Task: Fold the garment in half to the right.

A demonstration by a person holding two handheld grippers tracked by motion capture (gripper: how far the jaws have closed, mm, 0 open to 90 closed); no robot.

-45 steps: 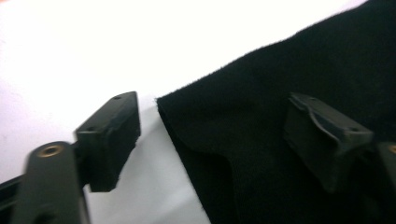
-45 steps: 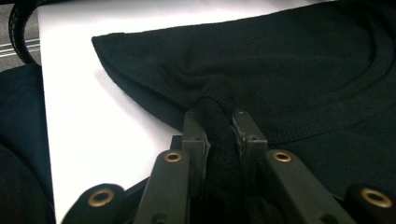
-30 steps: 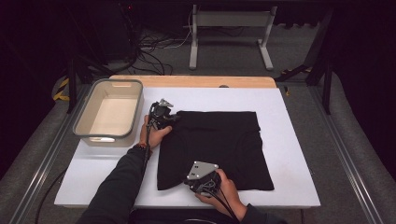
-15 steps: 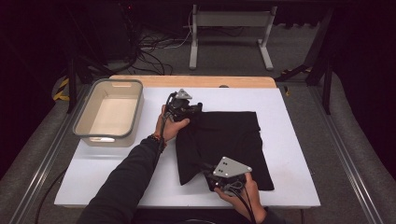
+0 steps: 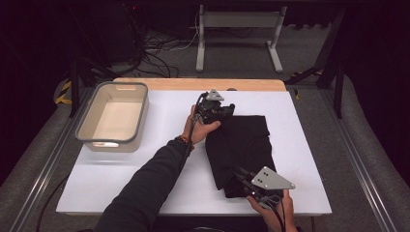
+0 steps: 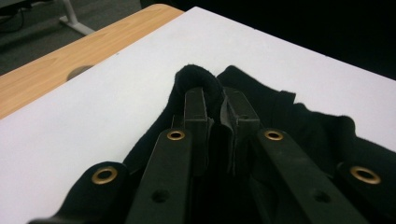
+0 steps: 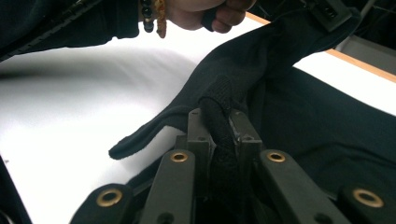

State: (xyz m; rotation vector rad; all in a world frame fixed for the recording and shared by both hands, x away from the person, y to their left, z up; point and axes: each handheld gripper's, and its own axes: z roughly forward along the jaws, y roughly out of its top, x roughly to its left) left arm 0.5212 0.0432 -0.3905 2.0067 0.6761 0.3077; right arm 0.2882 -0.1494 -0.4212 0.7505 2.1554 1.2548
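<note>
Held black cloth (image 5: pixel 241 150) by pinched folds: left gripper (image 5: pixel 223 112) at frame centre, right gripper (image 5: pixel 249 186) lower right, jaws nearly closed. Right hand (image 5: pixel 273 212) cut off below.

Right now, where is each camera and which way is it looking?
High view: above the person's side, looking forward and down on the table; both forearms and grippers show.
Left gripper view: rides the left gripper, looking along its jaws, shut on the black cloth.
Right gripper view: rides the right gripper, facing the left hand.
All share the cloth.
</note>
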